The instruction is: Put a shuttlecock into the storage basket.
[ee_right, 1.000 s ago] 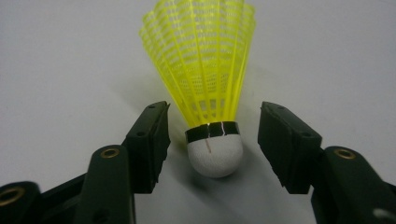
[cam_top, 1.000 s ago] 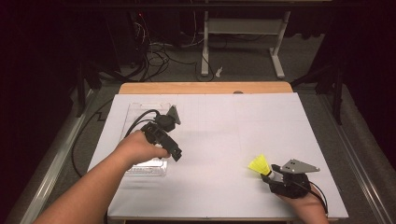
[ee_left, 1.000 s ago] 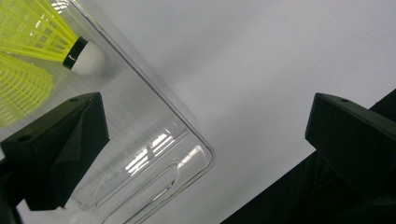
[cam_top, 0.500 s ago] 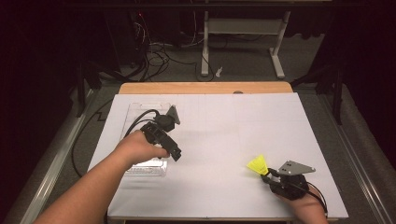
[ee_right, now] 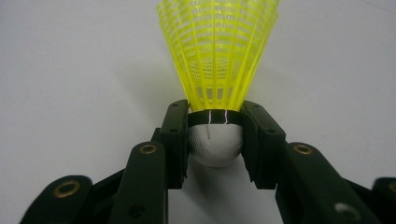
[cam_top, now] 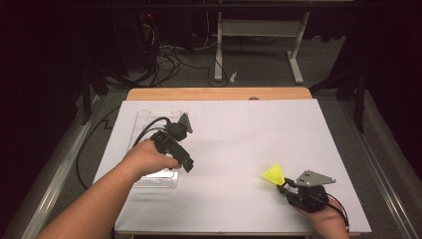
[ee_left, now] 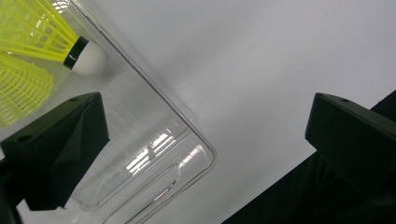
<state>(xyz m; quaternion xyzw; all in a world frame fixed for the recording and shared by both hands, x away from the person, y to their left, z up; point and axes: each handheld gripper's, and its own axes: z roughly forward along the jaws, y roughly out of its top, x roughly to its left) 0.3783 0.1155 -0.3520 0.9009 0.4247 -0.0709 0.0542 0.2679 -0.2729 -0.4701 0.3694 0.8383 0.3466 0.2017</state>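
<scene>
High view: fixed above near edge of table [cam_top: 219, 144], facing forward and down; whole white surface plus floor beyond far edge. Left gripper view: very close, aimed along own black jaws at corner of clear tray [ee_left: 154, 154] near left edge; same tray [cam_top: 149, 180] seen from high view. Right gripper view: inches-close feel, level along surface near right near corner, on yellow shuttlecock [ee_right: 217, 70]; shared with high view [cam_top: 274, 174].

No legible text or labels.
</scene>
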